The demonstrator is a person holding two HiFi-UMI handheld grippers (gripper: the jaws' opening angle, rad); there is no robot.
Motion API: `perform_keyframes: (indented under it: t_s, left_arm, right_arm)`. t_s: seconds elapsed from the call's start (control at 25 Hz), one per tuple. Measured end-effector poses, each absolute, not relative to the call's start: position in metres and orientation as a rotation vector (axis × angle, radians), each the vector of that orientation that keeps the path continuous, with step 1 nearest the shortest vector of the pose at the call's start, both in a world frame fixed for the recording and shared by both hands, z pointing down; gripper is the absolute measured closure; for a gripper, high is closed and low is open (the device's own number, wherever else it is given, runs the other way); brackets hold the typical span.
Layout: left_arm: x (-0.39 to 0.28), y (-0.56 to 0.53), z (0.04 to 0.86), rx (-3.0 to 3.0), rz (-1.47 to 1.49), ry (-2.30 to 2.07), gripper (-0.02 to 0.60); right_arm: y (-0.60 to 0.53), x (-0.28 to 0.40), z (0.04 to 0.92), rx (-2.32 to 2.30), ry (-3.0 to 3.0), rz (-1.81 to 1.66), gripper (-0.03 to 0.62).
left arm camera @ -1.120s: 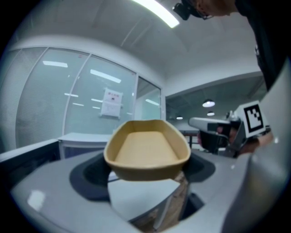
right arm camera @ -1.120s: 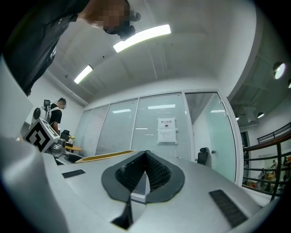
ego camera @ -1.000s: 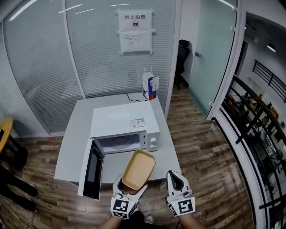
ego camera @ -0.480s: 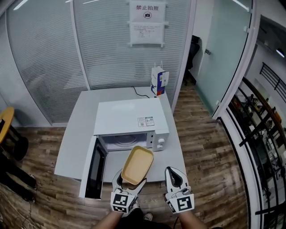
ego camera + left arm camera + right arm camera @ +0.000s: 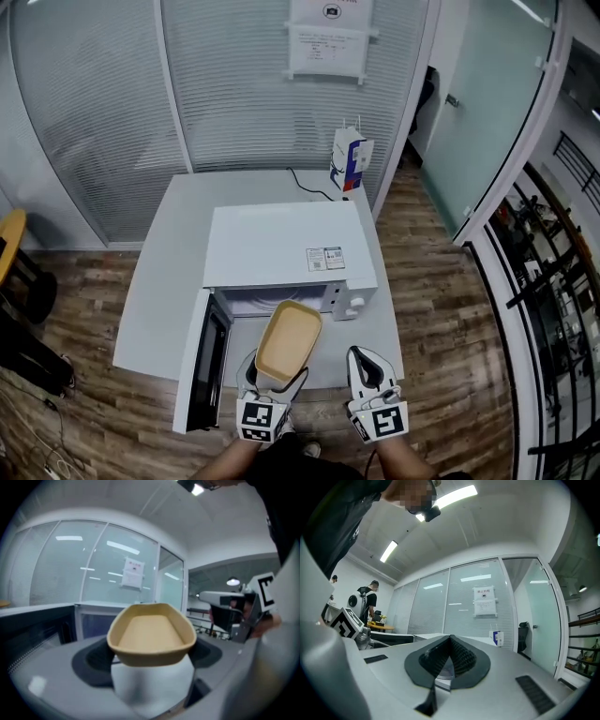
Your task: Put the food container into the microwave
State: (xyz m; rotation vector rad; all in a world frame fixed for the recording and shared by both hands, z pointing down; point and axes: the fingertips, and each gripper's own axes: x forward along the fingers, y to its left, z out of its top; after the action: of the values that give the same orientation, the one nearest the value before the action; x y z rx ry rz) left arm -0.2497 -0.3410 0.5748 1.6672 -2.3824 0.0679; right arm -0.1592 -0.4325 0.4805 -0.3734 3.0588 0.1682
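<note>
A tan, empty food container [image 5: 288, 341] [image 5: 151, 633] is held out in front of the white microwave [image 5: 281, 244], just before its open cavity [image 5: 272, 300]. My left gripper [image 5: 272, 377] is shut on the container's near end. The microwave door [image 5: 204, 367] hangs open to the left. My right gripper [image 5: 367, 367] sits beside it on the right, jaws pressed together with nothing between them [image 5: 449, 654]. In the left gripper view the microwave's dark opening [image 5: 96, 623] lies behind the container.
The microwave stands on a white table [image 5: 169, 253] against a glass partition. A blue and white carton [image 5: 350, 161] stands at the table's back right corner. A yellow round table edge [image 5: 7, 253] shows at far left. Wooden floor surrounds the table.
The view has come closer to the table, and the container has moved forward toward the microwave opening. Both grippers kept their hold state.
</note>
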Motion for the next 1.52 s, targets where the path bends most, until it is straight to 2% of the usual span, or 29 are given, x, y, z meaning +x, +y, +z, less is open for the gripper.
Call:
perform_keyframes:
  t_s: [1.04,1.52]
  left_arm:
    - [-0.331,-0.355,0.670,1.354,0.168,-2.389,0.101]
    - [-0.404,-0.405,0.687,1.146,0.231,-2.510,0.100]
  right_arm:
    - [-0.456,-0.258,0.568,-0.204,3.264,0.022,0.595]
    - [-0.470,-0.287,0.605,-0.120,3.309,-0.028,0.595]
